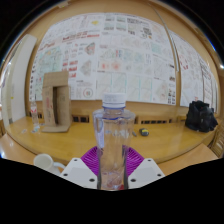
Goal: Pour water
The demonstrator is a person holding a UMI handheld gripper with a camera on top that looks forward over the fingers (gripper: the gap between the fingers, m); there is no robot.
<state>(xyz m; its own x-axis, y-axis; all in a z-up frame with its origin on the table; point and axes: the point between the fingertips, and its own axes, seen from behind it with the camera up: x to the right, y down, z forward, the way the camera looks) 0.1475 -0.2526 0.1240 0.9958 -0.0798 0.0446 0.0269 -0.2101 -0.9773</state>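
Landmark: I take the clear plastic water bottle with a pale cap (113,140) as my reference; every place below is told from it.

Bottle: it stands upright, directly ahead of my camera, between the two fingers and rising well above them. Its body is see-through with ribbed rings, and the cap is on.

Gripper: my hand-held two-finger gripper (112,172) has its white fingers close against either side of the bottle's lower body, and the purple pads (131,158) seem to press on it from both sides. I read it as narrowed and holding the bottle, with no gap that I can make out at either side.

Table: a light wooden tabletop (170,145) stretches out behind and to both sides of the bottle.

Cardboard piece: a tall brown cardboard box-like stand (55,108) sits upright on the table, well to the left of the bottle and farther back.

Small glass: a small clear vessel (37,120) stands just left of the cardboard stand; I cannot tell its contents.

Black bag: a dark bag-like shape (201,116) rests at the far right of the bottle, against the back edge of the table.

Small object: a little dark round item (145,131) lies on the table just right of the bottle and behind it.

Wall: white sheets printed with small pictures (110,55) cover the wall behind the bottle.
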